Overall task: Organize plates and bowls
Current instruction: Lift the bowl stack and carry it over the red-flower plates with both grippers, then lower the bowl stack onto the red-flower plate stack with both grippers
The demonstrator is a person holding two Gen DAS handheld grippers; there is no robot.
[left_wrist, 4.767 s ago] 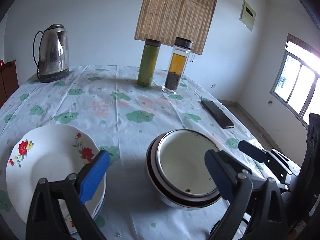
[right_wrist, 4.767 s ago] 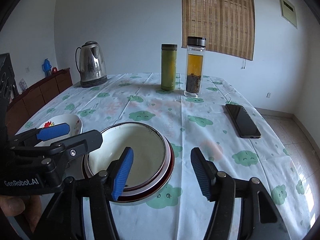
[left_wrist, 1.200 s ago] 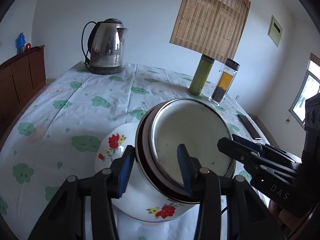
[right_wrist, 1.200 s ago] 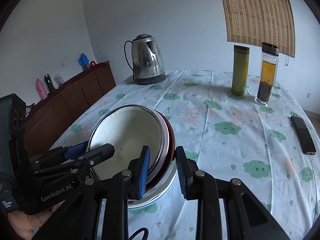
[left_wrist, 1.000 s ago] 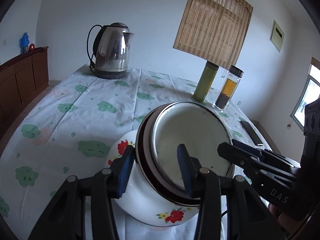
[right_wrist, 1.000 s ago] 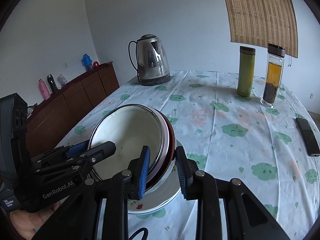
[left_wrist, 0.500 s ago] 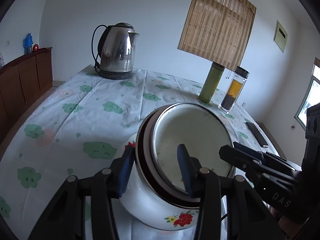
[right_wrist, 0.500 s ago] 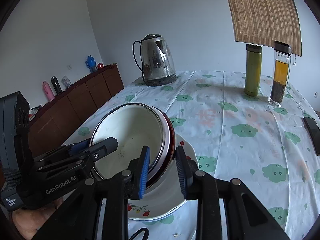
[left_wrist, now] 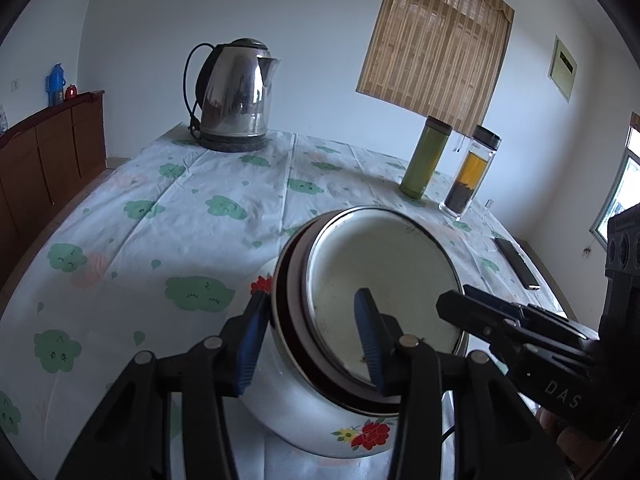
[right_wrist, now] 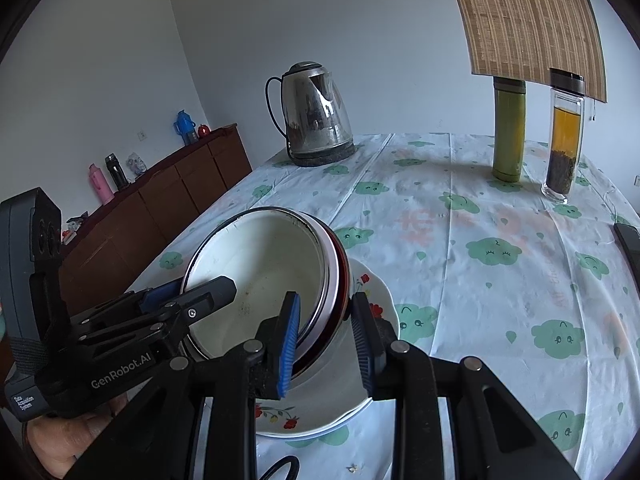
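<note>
Sideboard [right_wrist: 168, 200], far left, off the desk: flasks on top, no part in the task. Left tongs [left_wrist: 308, 340]: blue pads pinching the left rim of the nested bowls, one pad outside the wall, one inside. Nested bowls [left_wrist: 376, 292]: white enamel bowl seated in a dark-rimmed bowl, the pair tilted and held directly over the plates, near the front edge of the desk [left_wrist: 200, 184]; whether the base touches the top plate cannot be told. Plates [right_wrist: 360, 392]: floral stack, beneath the bowls. Right tongs [right_wrist: 326, 340]: pads pinching the opposite rim in the same way. Kettle [left_wrist: 232, 96], green flask [left_wrist: 426, 156], tea bottle [left_wrist: 470, 176], phone [left_wrist: 516, 264]: farther back and right, well apart. Risk: each grip is a narrow rim pinch on smooth enamel; if one side lets go before the other, the tilted pair may slide or tip. A hard, uneven landing could chip a plate or push the stack toward the desk edge.
</note>
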